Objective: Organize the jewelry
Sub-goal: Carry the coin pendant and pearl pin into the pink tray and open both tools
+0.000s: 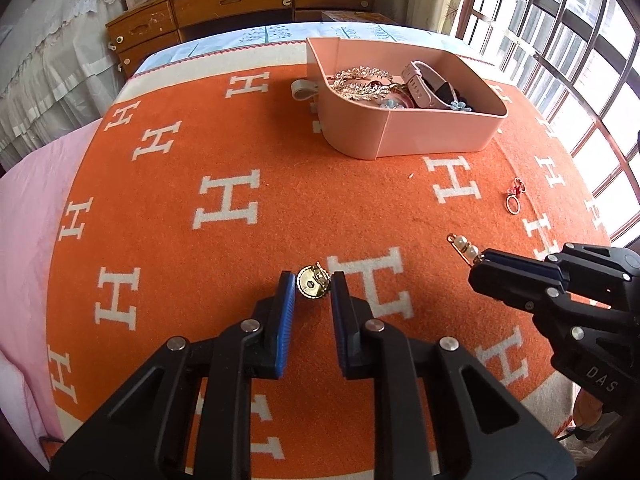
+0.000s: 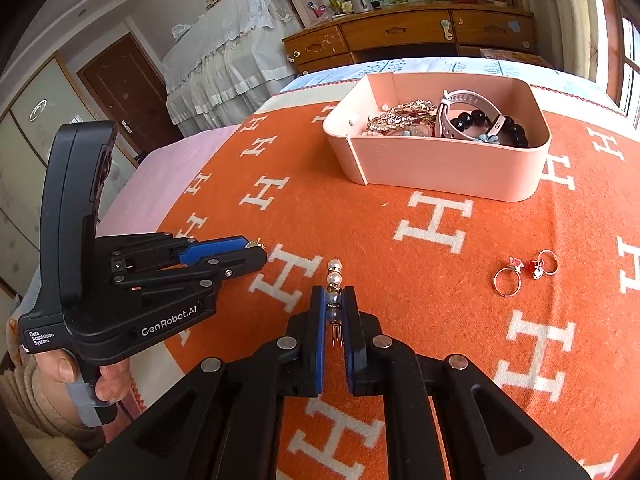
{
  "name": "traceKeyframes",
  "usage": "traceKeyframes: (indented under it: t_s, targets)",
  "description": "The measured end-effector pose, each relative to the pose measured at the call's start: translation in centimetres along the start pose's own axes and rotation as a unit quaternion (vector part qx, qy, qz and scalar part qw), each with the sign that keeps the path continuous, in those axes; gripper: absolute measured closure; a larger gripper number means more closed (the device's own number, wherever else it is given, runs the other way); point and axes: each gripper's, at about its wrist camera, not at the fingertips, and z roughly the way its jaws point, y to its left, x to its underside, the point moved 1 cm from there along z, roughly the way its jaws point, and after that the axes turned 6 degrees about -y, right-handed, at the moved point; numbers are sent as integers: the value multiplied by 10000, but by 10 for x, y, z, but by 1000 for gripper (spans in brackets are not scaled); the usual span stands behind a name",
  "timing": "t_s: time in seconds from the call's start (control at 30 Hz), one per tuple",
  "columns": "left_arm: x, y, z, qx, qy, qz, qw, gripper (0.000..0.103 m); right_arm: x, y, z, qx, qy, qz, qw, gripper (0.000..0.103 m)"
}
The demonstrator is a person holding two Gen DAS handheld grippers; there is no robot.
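Note:
A pink box point(image 1: 436, 136) point(image 2: 448, 168) at the far side of the orange blanket holds gold hair pieces, a pink watch and black beads. My left gripper point(image 1: 313, 283) is shut on a round gold brooch point(image 1: 313, 283) at the blanket surface; it also shows in the right wrist view point(image 2: 256, 249). My right gripper point(image 2: 335, 300) is shut on a pearl pin point(image 2: 334, 276), whose pearls stick out past the fingertips; the pin also shows in the left wrist view point(image 1: 464, 245). Two rings point(image 2: 506, 280) point(image 2: 544, 264) lie to the right.
The orange blanket with white H letters point(image 1: 228, 200) covers the bed. A grey loop point(image 1: 304, 89) lies left of the box. A wooden dresser point(image 1: 240, 4) stands behind the bed. Barred windows point(image 1: 560, 40) are on the right.

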Motion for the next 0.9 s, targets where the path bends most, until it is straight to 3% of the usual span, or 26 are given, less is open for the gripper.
traceKeyframes:
  t_s: [0.23, 0.4, 0.57, 0.73, 0.9]
  targets:
    - [-42, -10, -54, 57, -478, 380, 9981, 88, -37, 10, -41, 156, -191, -219, 9995, 96]
    - [-93, -18, -101, 156, -864, 655, 9940, 88, -93, 15, -89, 339, -489, -329, 9977, 96]
    - [-149, -25, -126, 1, -1133, 830, 9901, 88, -152, 10, -115, 686, -613, -283, 9954, 96]
    - [-203, -20, -112, -69, -1134, 527, 9921, 88, -207, -11, -119, 906, -674, 84, 9936, 96]
    - [-227, -17, -49, -161, -733, 310, 9967, 88, -240, -42, -93, 1093, -492, 427, 9919, 96]
